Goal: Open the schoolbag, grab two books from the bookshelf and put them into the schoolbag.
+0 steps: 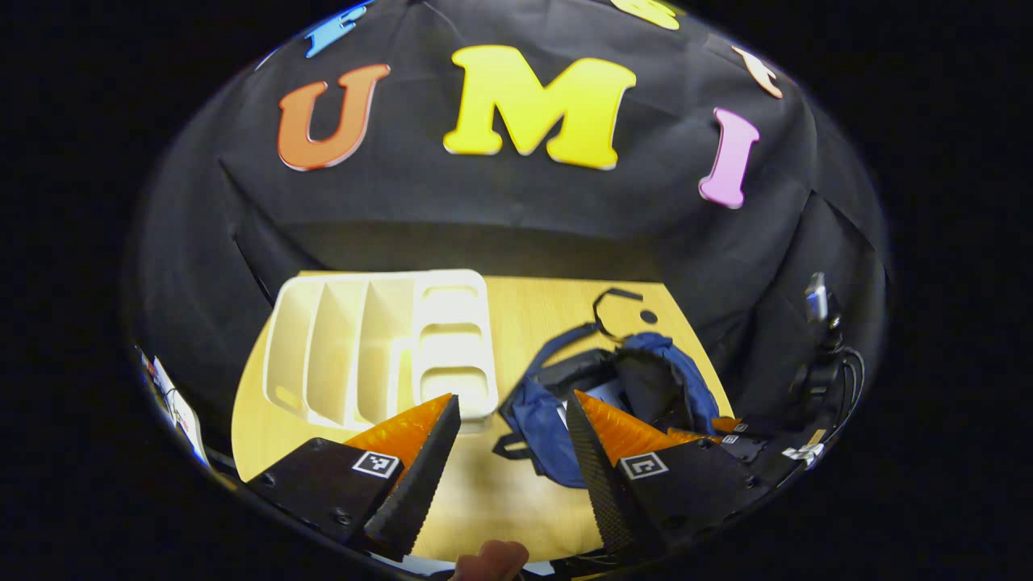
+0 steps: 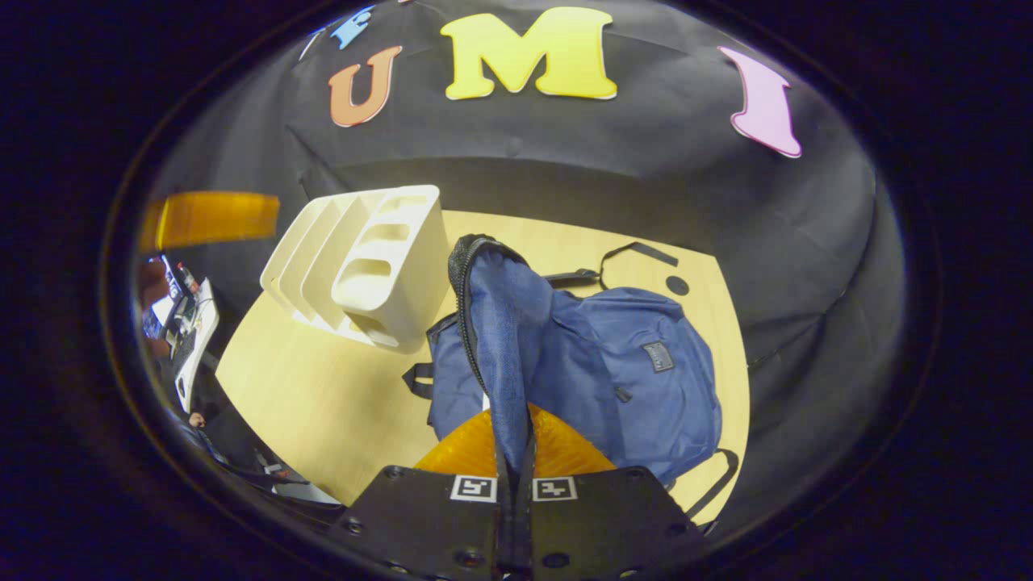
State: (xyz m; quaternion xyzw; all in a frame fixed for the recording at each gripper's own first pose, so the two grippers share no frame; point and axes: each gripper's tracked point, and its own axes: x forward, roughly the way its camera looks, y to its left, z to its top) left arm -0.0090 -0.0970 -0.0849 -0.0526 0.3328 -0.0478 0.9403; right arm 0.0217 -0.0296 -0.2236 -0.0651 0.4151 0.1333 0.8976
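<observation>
Black cloth walls close in a pale wooden table [image 1: 516, 323] that carries the whole job. On it, in the left gripper view, a white bookshelf [image 1: 379, 347] sits at about ten o'clock from the table's middle, its upright slots showing no books (I can see none in any slot from here). Just beside it, toward three o'clock, lies the blue schoolbag [image 1: 613, 379], its mouth gaping dark with something pale showing inside.

In the right gripper view the right gripper [image 2: 514, 452] has its fingers pinched together on the bag's flap [image 2: 500, 323], holding that strip of blue cloth and its zipper edge up so it rises toward twelve o'clock. The bag's body [image 2: 629, 363] rests on the table at about two o'clock from the gripper, and the bookshelf [image 2: 363, 258] stands at about ten.

The left gripper [image 1: 512, 440] hangs above the table with its fingers well apart and nothing between them, the gap looking onto bare wood between shelf and bag.

My reading: the bag is opened and the shelf looks emptied, so the task seems at or near its end, though I cannot confirm two books inside. What the next move calls for is likely letting the flap down gently.
</observation>
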